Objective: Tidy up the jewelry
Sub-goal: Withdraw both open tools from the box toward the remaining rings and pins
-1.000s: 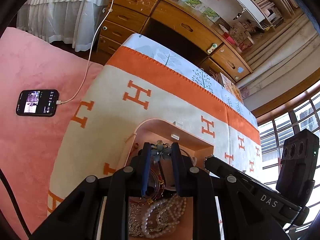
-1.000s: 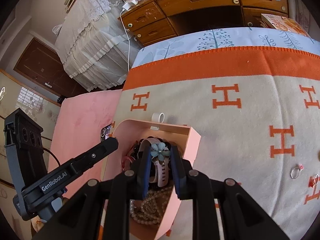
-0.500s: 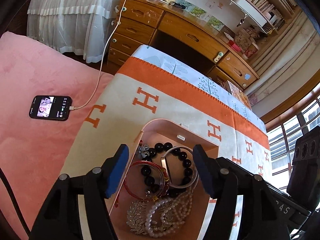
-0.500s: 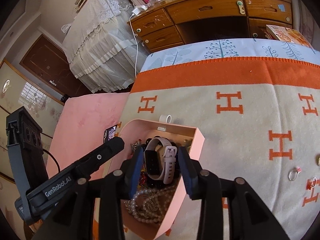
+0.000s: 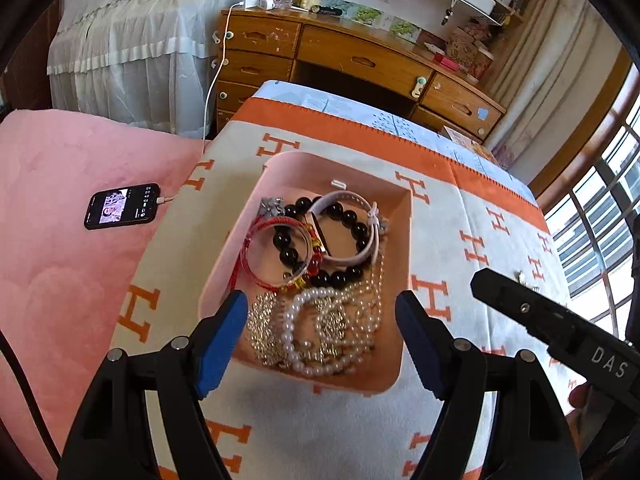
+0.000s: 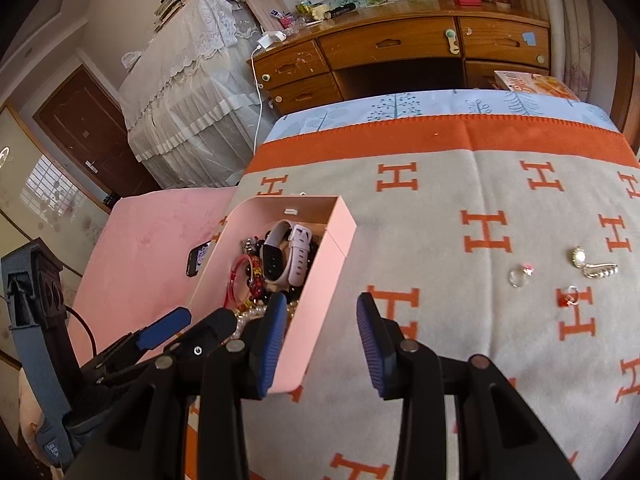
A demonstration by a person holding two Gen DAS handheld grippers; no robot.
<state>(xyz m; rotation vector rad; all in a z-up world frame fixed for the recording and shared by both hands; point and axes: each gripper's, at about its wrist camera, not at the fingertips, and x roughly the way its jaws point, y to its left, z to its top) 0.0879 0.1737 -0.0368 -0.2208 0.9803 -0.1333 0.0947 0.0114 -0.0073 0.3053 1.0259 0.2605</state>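
A pink box [image 5: 280,160] sits on the H-patterned blanket [image 5: 480,248], filled with jewelry. In it lie a pale pink watch [image 5: 340,200], a black bead bracelet [image 5: 288,256], a red bangle [image 5: 256,240] and pearl strands [image 5: 304,320]. My left gripper [image 5: 320,300] hovers over the box's near end, its jaws opening, with nothing gripped. My right gripper [image 6: 322,300] stands open at the box's [image 6: 340,232] right wall, its left finger [image 6: 276,320] over the rim and no pad pressing. The watch [image 6: 296,256] shows inside. Loose rings [image 6: 518,276] lie on the blanket to the right.
A phone [image 5: 120,206] on a charging cable lies on the pink mat [image 5: 60,240] at the left. Behind the blanket stand a wooden desk [image 5: 360,60] and a white lace-covered bed [image 5: 140,40]. A silver twisted piece [image 6: 600,270] and a red-stone ring [image 6: 570,296] lie near the rings.
Both grippers were shut inside the box, the left on a small ornament, the right on the watch. Both have opened, let go and drawn back toward me.
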